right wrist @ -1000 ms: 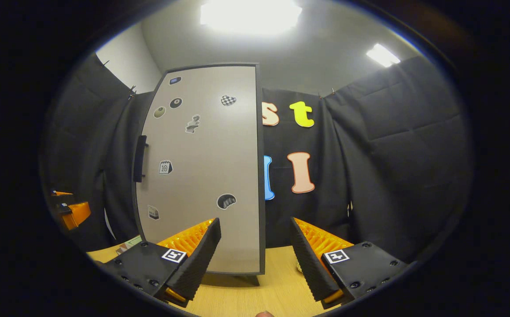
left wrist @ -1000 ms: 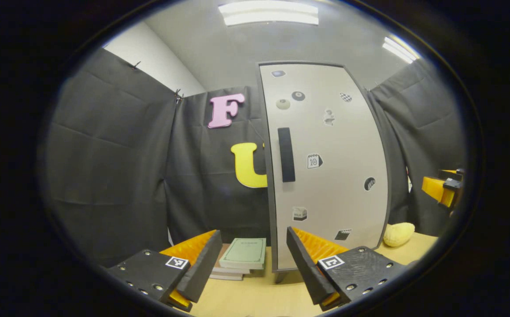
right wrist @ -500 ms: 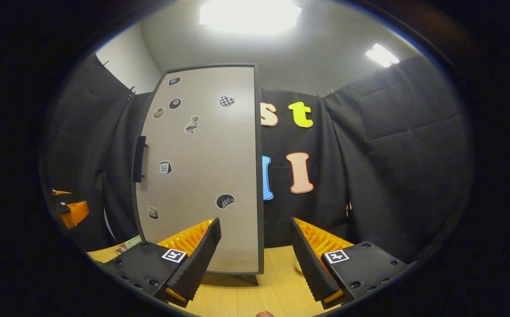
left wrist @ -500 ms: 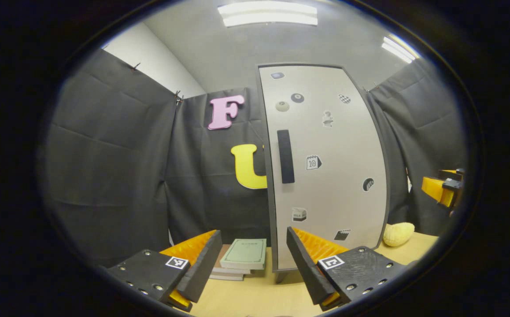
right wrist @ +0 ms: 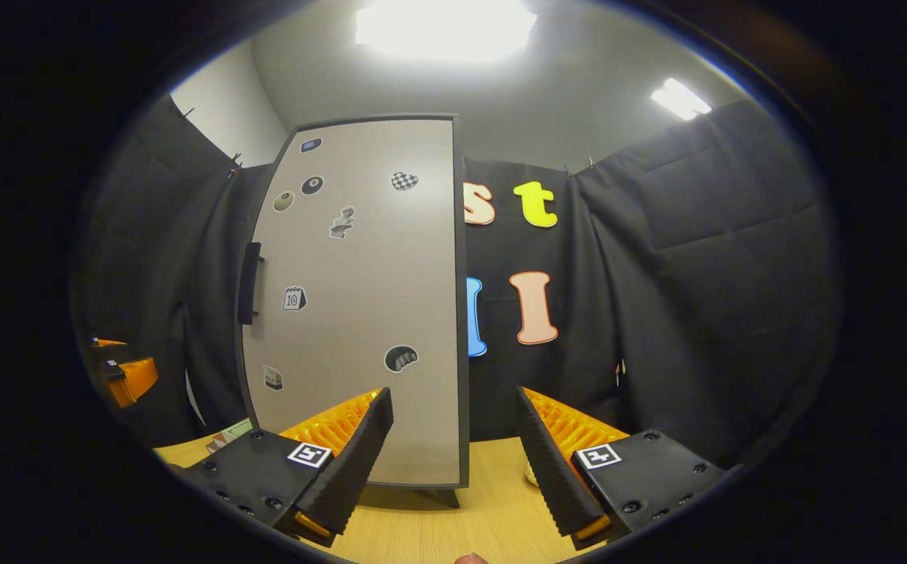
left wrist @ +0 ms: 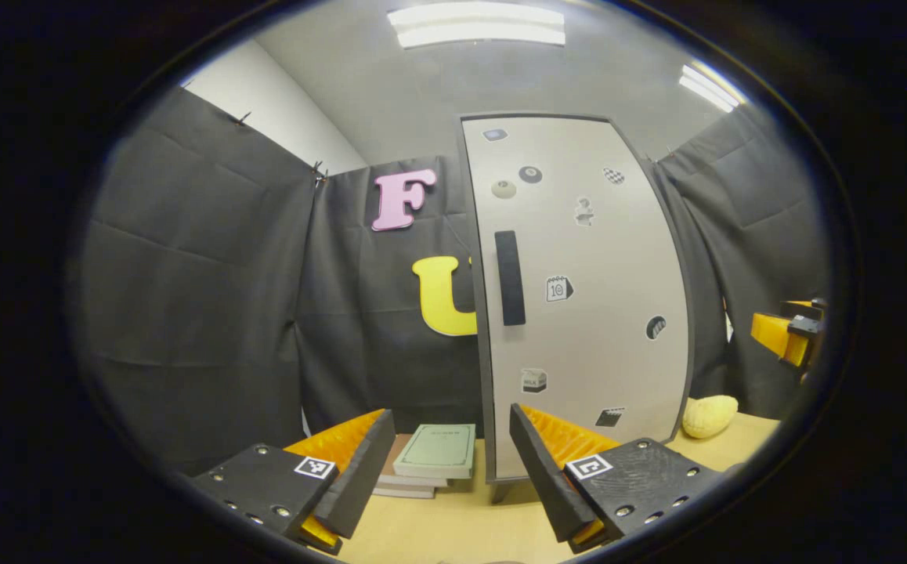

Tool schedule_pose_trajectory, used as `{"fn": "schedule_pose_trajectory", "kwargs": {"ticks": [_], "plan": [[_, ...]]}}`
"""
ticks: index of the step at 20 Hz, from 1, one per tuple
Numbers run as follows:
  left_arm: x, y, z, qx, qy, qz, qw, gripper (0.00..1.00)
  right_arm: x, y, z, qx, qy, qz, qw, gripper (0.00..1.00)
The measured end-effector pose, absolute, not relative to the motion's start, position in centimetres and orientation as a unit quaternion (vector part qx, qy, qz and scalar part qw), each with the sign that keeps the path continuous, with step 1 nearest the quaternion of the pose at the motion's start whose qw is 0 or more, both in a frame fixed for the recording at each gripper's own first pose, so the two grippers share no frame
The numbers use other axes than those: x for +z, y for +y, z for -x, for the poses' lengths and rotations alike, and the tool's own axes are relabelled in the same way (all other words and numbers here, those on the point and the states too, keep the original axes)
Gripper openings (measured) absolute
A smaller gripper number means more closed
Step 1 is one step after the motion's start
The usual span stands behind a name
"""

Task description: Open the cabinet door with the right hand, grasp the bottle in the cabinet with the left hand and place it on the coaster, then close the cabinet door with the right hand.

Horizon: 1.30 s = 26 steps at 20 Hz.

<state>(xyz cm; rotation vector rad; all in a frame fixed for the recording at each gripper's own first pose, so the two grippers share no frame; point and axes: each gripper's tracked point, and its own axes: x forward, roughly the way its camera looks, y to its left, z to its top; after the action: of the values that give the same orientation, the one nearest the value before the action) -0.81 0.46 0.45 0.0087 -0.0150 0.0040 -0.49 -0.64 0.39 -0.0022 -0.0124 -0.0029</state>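
Left gripper view: the left hand-held gripper point(left wrist: 449, 458) is open and empty above the counter point(left wrist: 453, 533). The cabinet door point(left wrist: 587, 298) stands closed ahead, handle point(left wrist: 509, 277) at its left edge. Stacked books point(left wrist: 431, 458) lie left of the cabinet.

Right gripper view: the right hand-held gripper point(right wrist: 453, 454) is open and empty, facing the cabinet door point(right wrist: 359, 313), well apart from it.

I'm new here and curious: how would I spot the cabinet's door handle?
Find the tall pale grey cabinet door standing on the wooden table. Near its left edge, at mid-height, is a dark upright bar handle, long and plain, unlike the small stickers scattered around it.
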Motion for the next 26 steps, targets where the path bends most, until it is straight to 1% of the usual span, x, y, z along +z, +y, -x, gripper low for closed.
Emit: {"fn": "schedule_pose_trajectory", "kwargs": {"ticks": [1, 3, 4, 5, 7, 8, 9, 10, 12, 14, 15, 17, 18, 19, 20, 21, 22, 26], "plan": [[0.5, 0.6, 0.9, 0.003, -0.009, -0.004, 1.000, 0.89, 0.4, -0.4, 0.5, 0.000, -0.006, 0.001, 1.000, 0.97], [0.5, 0.9, 1.1, 0.006, -0.009, -0.002, 1.000, 0.89, 0.4, -0.1, 0.4, 0.005, -0.005, 0.001, 1.000, 0.98], [0.5, 1.1, 1.1, 0.009, -0.009, -0.001, 1.000, 0.91, 0.6, 0.2, 0.3, 0.009, -0.004, 0.002, 1.000, 0.97], [0.4, 1.5, 1.2, 0.012, -0.007, 0.001, 1.000, 0.89, 0.9, 0.6, -0.1, 0.013, -0.002, 0.003, 1.000, 0.97], [0.5, 2.9, 1.6, 0.023, -0.007, -0.002, 1.000, 0.89, 2.0, 1.9, -1.1, 0.022, -0.002, 0.000, 1.000, 0.97], [0.6, 3.8, 1.9, 0.030, -0.009, -0.006, 0.999, 0.91, 2.9, 2.9, -1.8, 0.031, -0.005, -0.009, 0.999, 0.98], [0.8, 4.9, 2.2, 0.038, -0.012, -0.011, 0.999, 0.91, 3.8, 3.9, -2.5, 0.039, -0.007, -0.019, 0.999, 0.98], [0.9, 6.1, 2.6, 0.046, -0.015, -0.018, 0.999, 0.93, 4.7, 5.2, -3.4, 0.047, -0.007, -0.030, 0.998, 0.98], [0.9, 8.7, 3.4, 0.066, -0.018, -0.026, 0.997, 0.89, 6.1, 7.9, -5.0, 0.069, -0.002, -0.046, 0.997, 0.97], [0.6, 11.3, 4.2, 0.087, -0.016, -0.025, 0.996, 0.89, 7.5, 10.8, -6.3, 0.091, -0.002, -0.054, 0.994, 0.96], [0.5, 12.6, 4.7, 0.097, -0.015, -0.024, 0.995, 0.89, 8.1, 12.1, -6.8, 0.101, -0.002, -0.056, 0.993, 0.91], [0.1, 15.4, 5.7, 0.120, -0.012, -0.027, 0.992, 0.89, 9.1, 15.0, -7.7, 0.116, -0.006, -0.053, 0.992, 0.92], [0.0, 16.9, 6.3, 0.132, -0.011, -0.030, 0.991, 0.91, 9.6, 16.4, -8.2, 0.122, -0.007, -0.051, 0.991, 0.95], [-0.3, 18.3, 6.9, 0.145, -0.009, -0.034, 0.989, 0.91, 9.8, 17.7, -8.7, 0.128, -0.007, -0.049, 0.991, 0.95], [-0.4, 19.6, 7.5, 0.157, -0.006, -0.036, 0.987, 0.91, 10.1, 19.1, -9.1, 0.135, -0.007, -0.049, 0.990, 0.95], [-0.6, 21.0, 8.1, 0.170, -0.004, -0.038, 0.985, 0.91, 10.3, 20.6, -9.4, 0.143, -0.007, -0.051, 0.988, 0.91], [-0.8, 22.3, 8.6, 0.183, -0.001, -0.038, 0.982, 0.89, 10.6, 22.0, -9.8, 0.152, -0.006, -0.051, 0.987, 0.91], [-1.8, 26.5, 11.4, 0.226, 0.009, -0.032, 0.974, 0.89, 11.5, 26.1, -11.5, 0.161, -0.011, -0.040, 0.986, 0.91]]}}
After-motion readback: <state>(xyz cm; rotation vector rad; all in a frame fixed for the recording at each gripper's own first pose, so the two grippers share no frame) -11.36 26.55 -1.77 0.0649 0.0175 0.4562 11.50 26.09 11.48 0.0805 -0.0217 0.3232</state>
